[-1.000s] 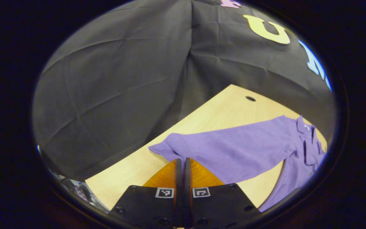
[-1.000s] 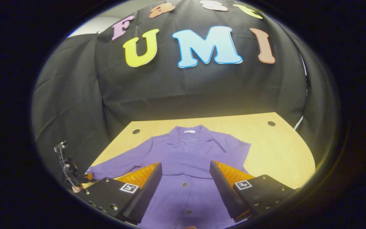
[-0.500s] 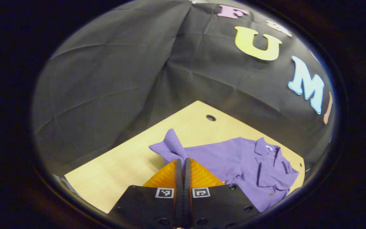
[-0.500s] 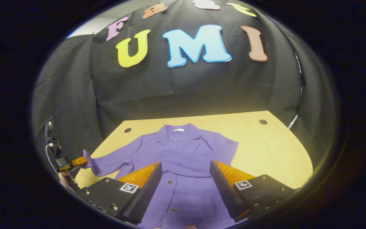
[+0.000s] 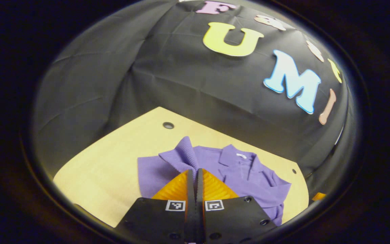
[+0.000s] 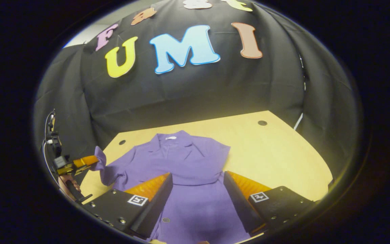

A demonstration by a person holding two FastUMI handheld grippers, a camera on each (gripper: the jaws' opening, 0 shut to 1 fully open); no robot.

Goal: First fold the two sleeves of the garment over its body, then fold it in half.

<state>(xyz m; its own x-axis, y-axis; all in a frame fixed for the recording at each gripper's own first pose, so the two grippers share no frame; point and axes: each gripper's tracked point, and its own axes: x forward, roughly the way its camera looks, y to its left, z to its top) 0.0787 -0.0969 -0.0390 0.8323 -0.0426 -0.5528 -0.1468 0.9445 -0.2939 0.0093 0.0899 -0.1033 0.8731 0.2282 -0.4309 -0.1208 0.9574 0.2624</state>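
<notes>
Knit fabric, soft and ribbed at the cuff, explains the pinch: the left claw (image 5: 195,176) is closed on the sleeve (image 5: 183,154), lifting it so it can swing over the garment (image 6: 185,169), which lies flat mid-table (image 6: 283,152), collar toward the far edge. The right claw (image 6: 197,189) hovers spread apart above the hem, holding nothing.

Left gripper (image 5: 195,173): jaws pressed together, a fold of cloth pinched at the tips, held raised above the table. Also seen at the far left of the right gripper view, a hand (image 6: 68,185) below it. Right gripper (image 6: 197,183): jaws spread wide, held low, nothing gripped.
</notes>
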